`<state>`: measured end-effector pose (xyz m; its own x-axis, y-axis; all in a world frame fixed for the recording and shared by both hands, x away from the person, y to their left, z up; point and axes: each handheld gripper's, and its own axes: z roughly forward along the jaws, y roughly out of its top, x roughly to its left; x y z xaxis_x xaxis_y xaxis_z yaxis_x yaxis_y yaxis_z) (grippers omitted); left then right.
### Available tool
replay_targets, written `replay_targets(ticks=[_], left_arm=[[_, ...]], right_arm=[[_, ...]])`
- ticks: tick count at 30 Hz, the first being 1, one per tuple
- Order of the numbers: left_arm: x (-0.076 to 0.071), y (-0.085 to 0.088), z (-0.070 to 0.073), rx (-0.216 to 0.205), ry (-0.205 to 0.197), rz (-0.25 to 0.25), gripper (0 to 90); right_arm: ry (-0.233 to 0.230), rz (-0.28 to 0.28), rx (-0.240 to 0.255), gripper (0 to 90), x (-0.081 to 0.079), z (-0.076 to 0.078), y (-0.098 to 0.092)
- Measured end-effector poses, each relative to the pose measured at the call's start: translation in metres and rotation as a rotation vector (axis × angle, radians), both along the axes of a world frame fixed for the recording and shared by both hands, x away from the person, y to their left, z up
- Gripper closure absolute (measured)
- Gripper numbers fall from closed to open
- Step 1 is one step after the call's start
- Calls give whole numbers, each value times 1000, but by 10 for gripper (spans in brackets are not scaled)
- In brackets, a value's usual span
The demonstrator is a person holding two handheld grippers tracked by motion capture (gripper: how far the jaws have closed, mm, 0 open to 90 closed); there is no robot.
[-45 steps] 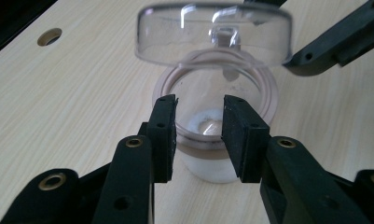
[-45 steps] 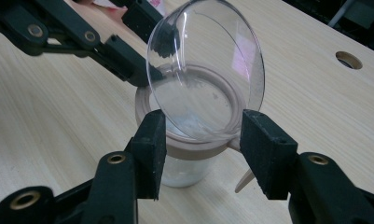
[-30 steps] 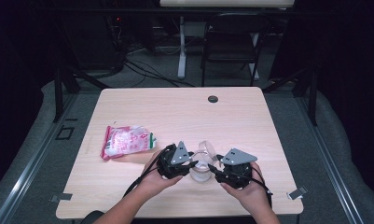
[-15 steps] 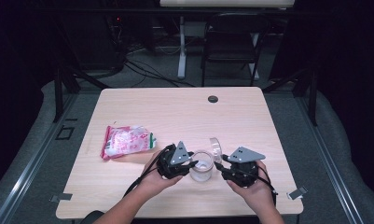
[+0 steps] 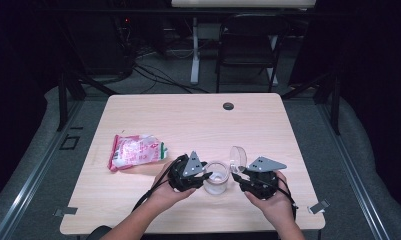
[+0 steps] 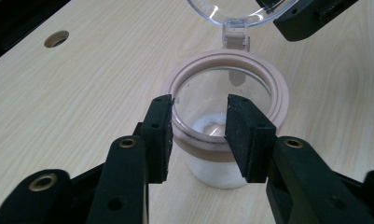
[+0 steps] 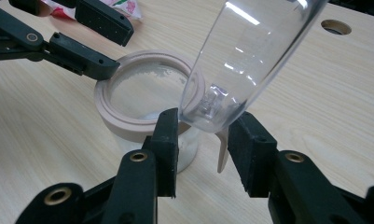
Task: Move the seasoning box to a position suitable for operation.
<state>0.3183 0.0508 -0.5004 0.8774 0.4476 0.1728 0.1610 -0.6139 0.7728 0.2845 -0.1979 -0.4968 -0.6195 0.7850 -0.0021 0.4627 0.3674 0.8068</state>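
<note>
A person sits at the near edge of a pale wooden tabletop (image 5: 198,120), with two hands and two grippers in the high view. One clear jar (image 5: 216,177) with a tan rim stands upright near the near edge, a little right of the middle, between the two grippers. Its one clear lid (image 5: 237,158) is swung up and open on a hinge at the jar's right side.

The left gripper (image 6: 198,128) reaches the jar from the left. In the left gripper view its two black jaws stand on either side of the jar's rim, one outside the rim and one over the mouth; its jaws have just been opening, and whether the pads press on the rim cannot be told.

The right gripper (image 7: 202,133) comes from the right. In the right gripper view its two jaws flank the lower edge of the raised lid by the hinge; its jaws have just been closing, and they sit close against the lid, though a firm clamp cannot be confirmed.

One pink and white packet (image 5: 136,151) lies flat toward the left edge. One dark round hole (image 5: 228,106) sits near the far edge.
</note>
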Motion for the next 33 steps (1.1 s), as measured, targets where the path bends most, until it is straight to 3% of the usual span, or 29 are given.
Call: replay_targets(ticks=[14, 33], left_arm=[[0, 9, 2, 6, -6, 24, 586], [-3, 42, 2, 0, -4, 137, 582]], right_arm=[[11, -13, 22, 681, 7, -3, -2], [57, -13, 89, 747, 36, -4, -6]])
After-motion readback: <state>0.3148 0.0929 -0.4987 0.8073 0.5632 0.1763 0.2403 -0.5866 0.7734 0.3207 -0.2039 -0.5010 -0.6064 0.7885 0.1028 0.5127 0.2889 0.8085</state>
